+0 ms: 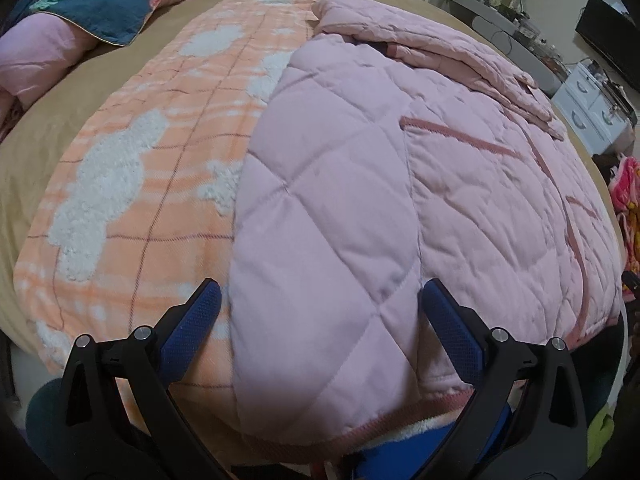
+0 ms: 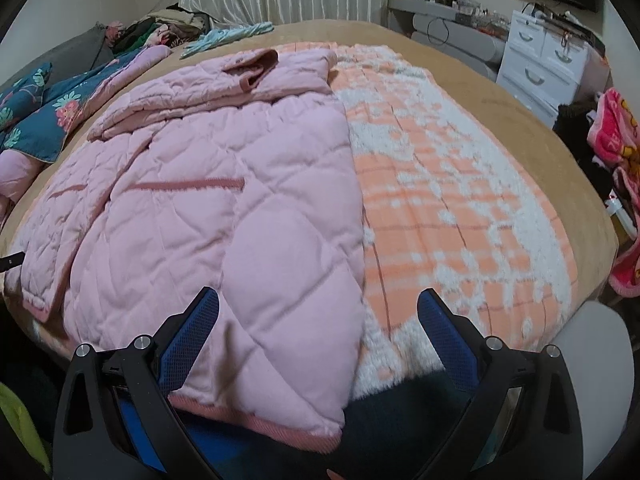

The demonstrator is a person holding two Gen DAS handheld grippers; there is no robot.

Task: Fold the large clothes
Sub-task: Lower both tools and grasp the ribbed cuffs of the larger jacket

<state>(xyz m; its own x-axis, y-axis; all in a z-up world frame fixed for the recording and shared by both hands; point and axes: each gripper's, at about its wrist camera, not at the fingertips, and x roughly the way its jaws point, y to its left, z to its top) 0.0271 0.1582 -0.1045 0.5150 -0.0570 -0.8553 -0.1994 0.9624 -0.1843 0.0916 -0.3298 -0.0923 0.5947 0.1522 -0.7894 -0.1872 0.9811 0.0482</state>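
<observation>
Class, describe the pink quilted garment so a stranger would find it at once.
Start at the tan bed, then find the orange-and-white blanket spread on it. The pink quilted jacket lies on top, marked by diamond stitching and darker pink trim, unlike the fluffy checked blanket.

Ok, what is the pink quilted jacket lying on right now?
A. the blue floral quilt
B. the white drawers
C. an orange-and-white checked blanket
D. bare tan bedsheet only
C: the pink quilted jacket lies spread on the orange-and-white checked blanket, which shows beside it in both wrist views.
</observation>
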